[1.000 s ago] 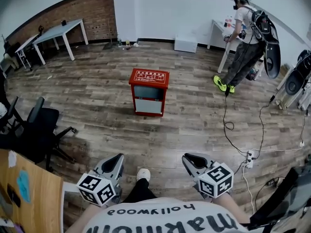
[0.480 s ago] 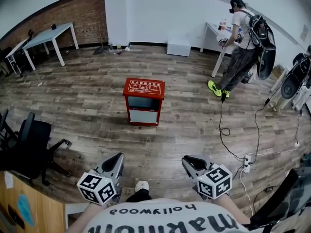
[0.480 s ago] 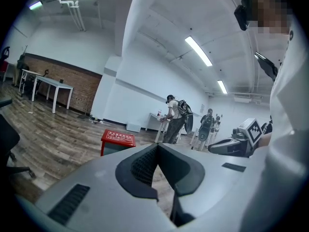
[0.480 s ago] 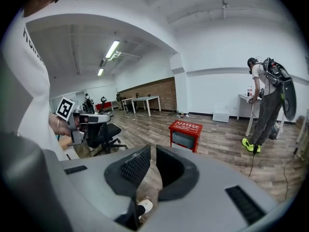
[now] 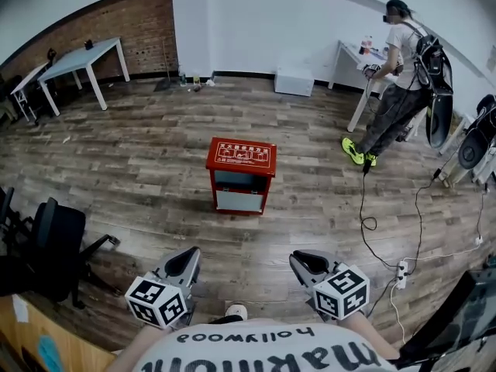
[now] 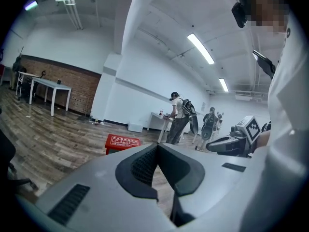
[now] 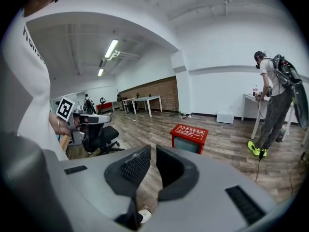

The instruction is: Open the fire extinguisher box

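Observation:
The red fire extinguisher box [image 5: 241, 175] stands shut on the wooden floor, a few steps ahead of me, its glass front facing me. It also shows small in the left gripper view as a red box [image 6: 122, 141] and in the right gripper view as a red box [image 7: 189, 137]. My left gripper [image 5: 188, 256] is held low at my waist, its jaw tips touching with nothing between them [image 6: 157, 145]. The right gripper [image 5: 304, 258] hangs beside it, with a narrow empty slot between its jaws [image 7: 152, 149]. Both are far from the box.
A person with a backpack [image 5: 403, 84] stands at a white table [image 5: 353, 56] at the back right. A cable [image 5: 364, 208] runs over the floor to a power strip [image 5: 401, 271]. A black office chair [image 5: 54, 242] stands at my left; white tables [image 5: 77, 60] stand by the brick wall.
The box has slid lower in the head view, so it stands nearer. The chair and room shifted with my head. Both grippers keep their place and jaw gaps.

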{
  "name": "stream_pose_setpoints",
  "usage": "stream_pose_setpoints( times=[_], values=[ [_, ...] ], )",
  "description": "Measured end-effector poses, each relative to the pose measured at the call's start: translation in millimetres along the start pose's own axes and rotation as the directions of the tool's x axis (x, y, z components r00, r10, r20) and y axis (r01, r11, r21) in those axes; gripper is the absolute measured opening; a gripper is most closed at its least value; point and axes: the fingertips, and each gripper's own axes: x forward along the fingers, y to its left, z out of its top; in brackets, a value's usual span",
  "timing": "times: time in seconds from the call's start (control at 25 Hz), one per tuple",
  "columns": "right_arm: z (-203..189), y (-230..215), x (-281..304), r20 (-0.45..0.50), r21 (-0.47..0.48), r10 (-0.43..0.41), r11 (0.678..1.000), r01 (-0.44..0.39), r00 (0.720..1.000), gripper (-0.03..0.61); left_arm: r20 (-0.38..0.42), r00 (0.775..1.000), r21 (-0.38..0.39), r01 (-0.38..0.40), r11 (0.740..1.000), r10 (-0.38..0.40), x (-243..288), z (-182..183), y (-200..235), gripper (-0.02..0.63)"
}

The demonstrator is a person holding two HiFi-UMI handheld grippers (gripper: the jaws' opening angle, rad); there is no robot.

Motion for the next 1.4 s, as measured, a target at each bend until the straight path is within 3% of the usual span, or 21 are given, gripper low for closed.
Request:
stream_pose_setpoints(
  times=[0.44, 0.72, 1.04, 1.4],
  values=[
    [36, -37, 52, 0.018, 0.029, -0.055, 0.998, 0.055, 0.998, 0.041, -0.008, 1.0, 0.008, 0.019, 1.0, -0.019, 52, 34, 63, 0.006],
    [41, -55, 63, 0.015, 0.037, -0.08, 0.996, 0.079, 0.997, 0.041, -0.004, 0.997, 0.007, 0.077, 0.997, -0.077, 80, 44, 66, 0.006],
    [38, -77, 63, -0.007, 0.046, -0.093, 0.995, 0.093, 0.996, 0.041, -0.04, 0.995, 0.019, 0.092, 0.996, -0.092, 104, 37, 64, 0.006],
    [59, -117, 106, -0.016, 0.023, -0.012, 1.0, 0.012, 1.0, 0.041, -0.056, 0.998, 0.011, 0.013, 1.0, -0.012, 138, 46, 86, 0.006]
  ],
)
